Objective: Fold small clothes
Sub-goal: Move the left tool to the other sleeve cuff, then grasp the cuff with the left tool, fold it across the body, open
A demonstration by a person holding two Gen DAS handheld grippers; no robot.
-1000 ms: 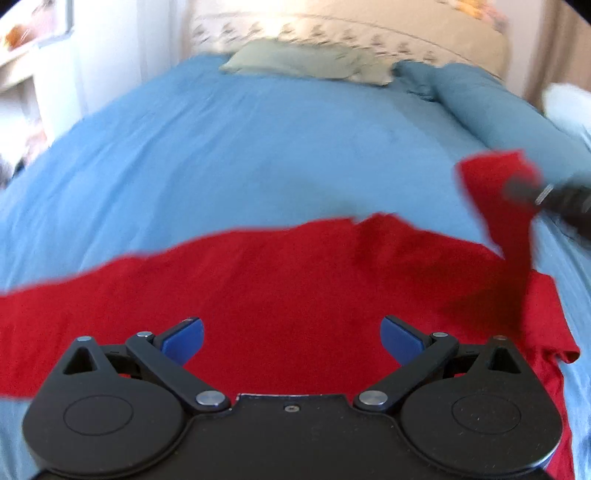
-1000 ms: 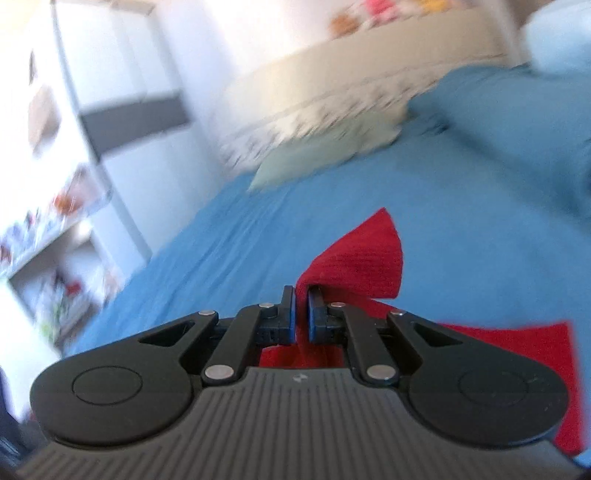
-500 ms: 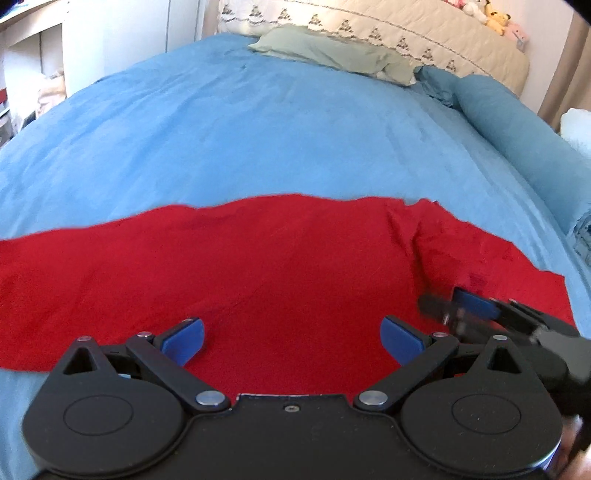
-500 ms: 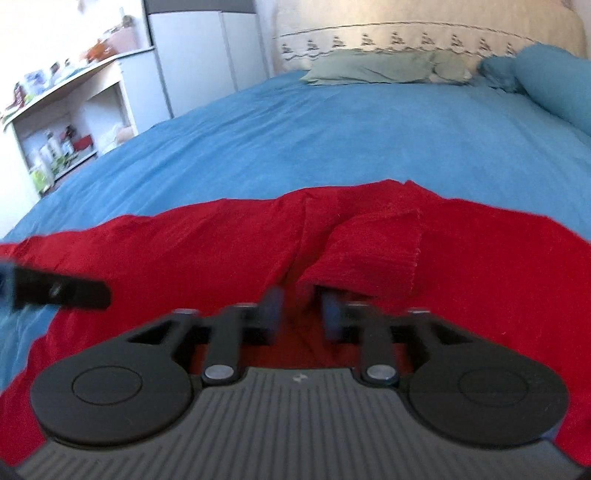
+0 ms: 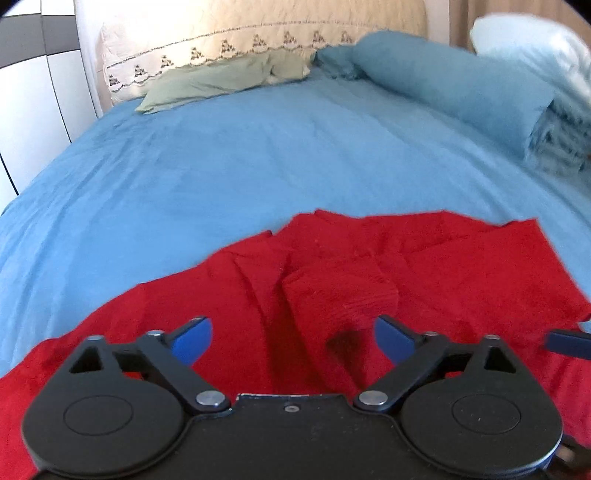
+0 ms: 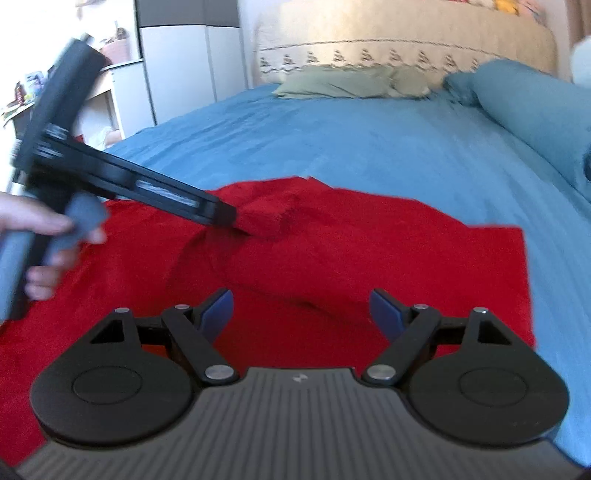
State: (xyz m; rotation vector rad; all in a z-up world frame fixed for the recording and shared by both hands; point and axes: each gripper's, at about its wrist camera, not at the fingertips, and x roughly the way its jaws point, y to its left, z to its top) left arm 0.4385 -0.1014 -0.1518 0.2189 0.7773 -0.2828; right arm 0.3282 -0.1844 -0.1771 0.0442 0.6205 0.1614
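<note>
A red garment (image 5: 424,266) lies spread on the blue bed (image 5: 221,166), with a sleeve folded inward into a raised bump (image 5: 340,291). My left gripper (image 5: 291,334) is open, low over the garment with the bump just ahead of its jaws. In the right wrist view the garment (image 6: 388,251) fills the middle. My right gripper (image 6: 301,308) is open and empty above the garment's near part. The left gripper (image 6: 221,214) shows there from the side, reaching in from the left to the folded bump (image 6: 269,218). A fingertip of the right gripper (image 5: 567,341) shows at the left view's right edge.
A green pillow (image 5: 221,81) and a blue bolster (image 5: 443,85) lie at the head of the bed before a beige headboard (image 5: 258,33). White cupboards and shelves (image 6: 177,66) stand left of the bed. Bare blue sheet lies beyond the garment.
My right gripper let go of the sleeve, opened wide and pulled back. The sleeve now lies folded on the garment. My left gripper moved right to the bump.
</note>
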